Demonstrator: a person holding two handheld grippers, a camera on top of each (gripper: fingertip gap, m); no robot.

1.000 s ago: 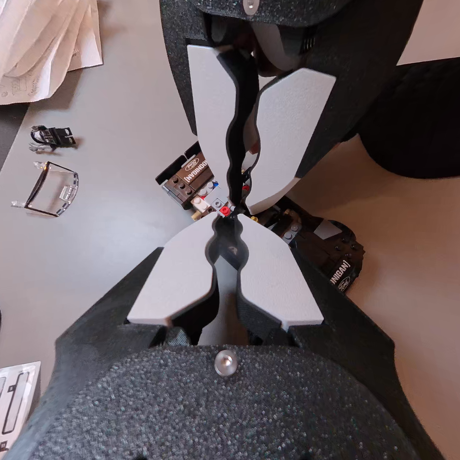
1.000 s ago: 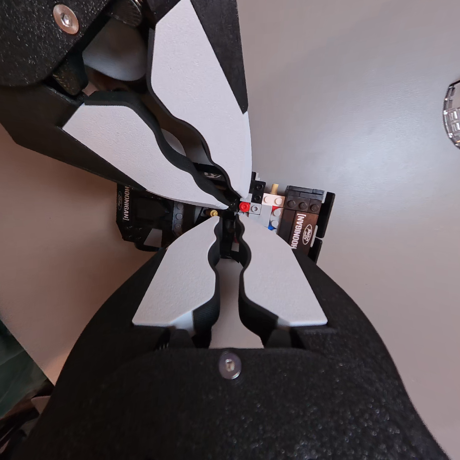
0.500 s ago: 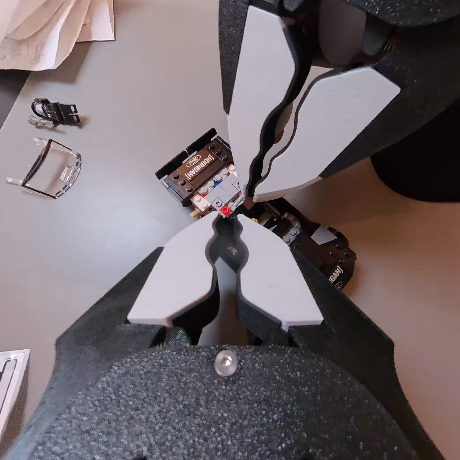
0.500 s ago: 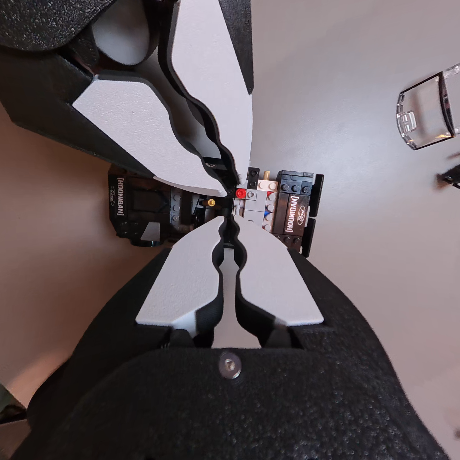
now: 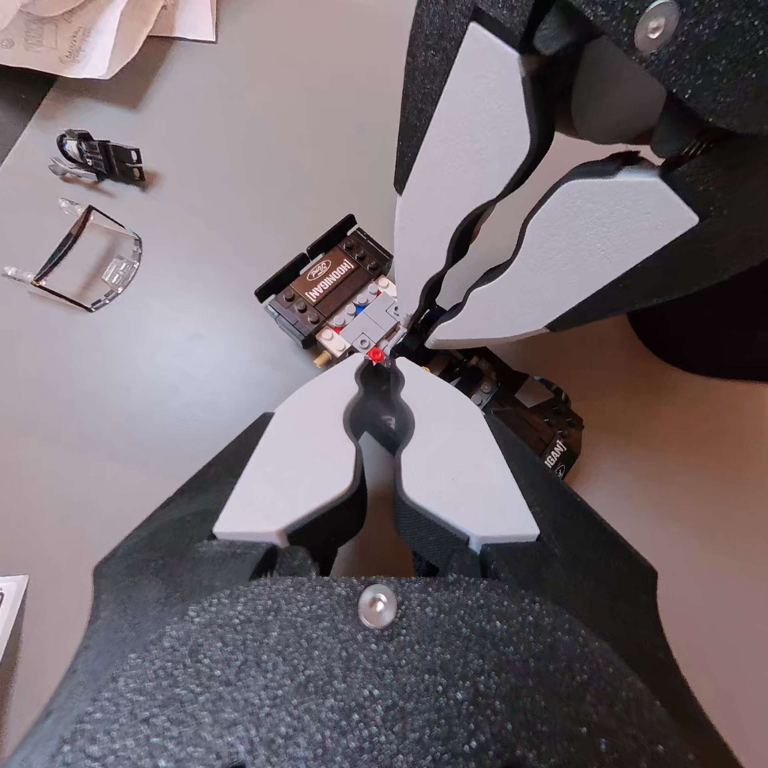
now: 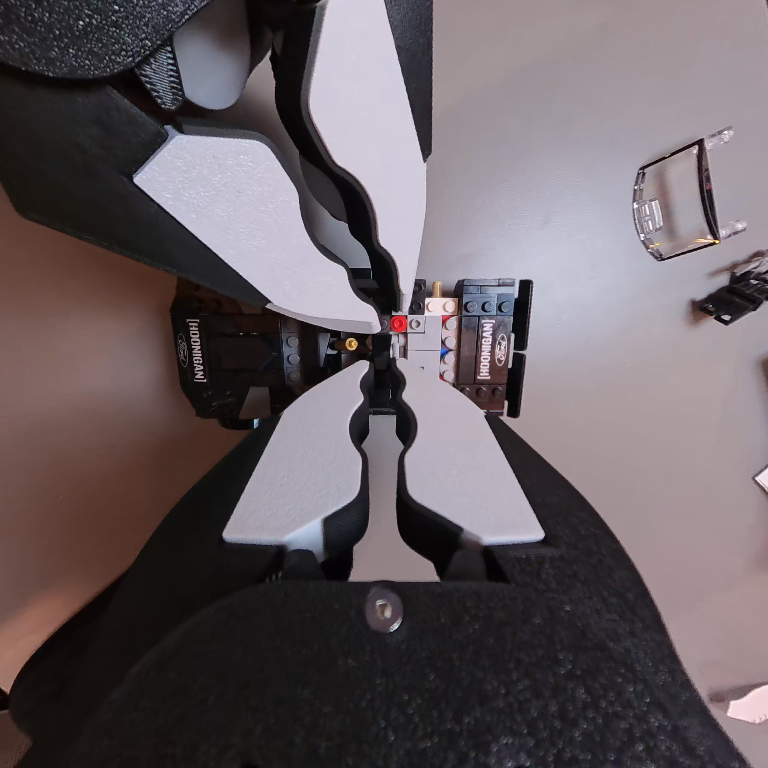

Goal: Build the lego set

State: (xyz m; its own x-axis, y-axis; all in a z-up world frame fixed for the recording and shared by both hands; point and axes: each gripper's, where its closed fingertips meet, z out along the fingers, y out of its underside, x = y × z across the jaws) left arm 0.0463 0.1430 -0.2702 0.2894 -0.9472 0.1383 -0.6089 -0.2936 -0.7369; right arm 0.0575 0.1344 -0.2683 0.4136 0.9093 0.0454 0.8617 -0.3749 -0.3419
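Observation:
A black lego car [image 5: 328, 286] with printed tiles and a grey, white, red and blue studded middle lies on the grey table [image 5: 187, 374]. My left gripper [image 5: 378, 360] is shut on the car's middle from the near side, by a red stud [image 5: 376, 354]; a black part sits between its fingers. My right gripper [image 5: 415, 330] comes in from the upper right, tips almost touching the left's. In the right wrist view the right gripper [image 6: 380, 365] is shut on a black part of the car [image 6: 490, 349], with the left gripper [image 6: 390, 318] opposite.
A clear windscreen piece [image 5: 87, 257] [image 6: 673, 199] and a small black assembly [image 5: 99, 160] [image 6: 731, 295] lie apart from the car. Folded paper instructions [image 5: 95, 33] are at the far left. A sticker sheet [image 5: 10, 615] lies at the near left edge. The tips of both grippers are at nearly the same place. Left tips and right tips are each some 20 cm from the small black assembly [image 6: 731, 295]. It turns up in the left wrist view [image 5: 112, 166] as well.
Both grippers have stayed shut at the car's middle. The right gripper has swung round to the right in the left view. The windscreen and black assembly have come into the right view.

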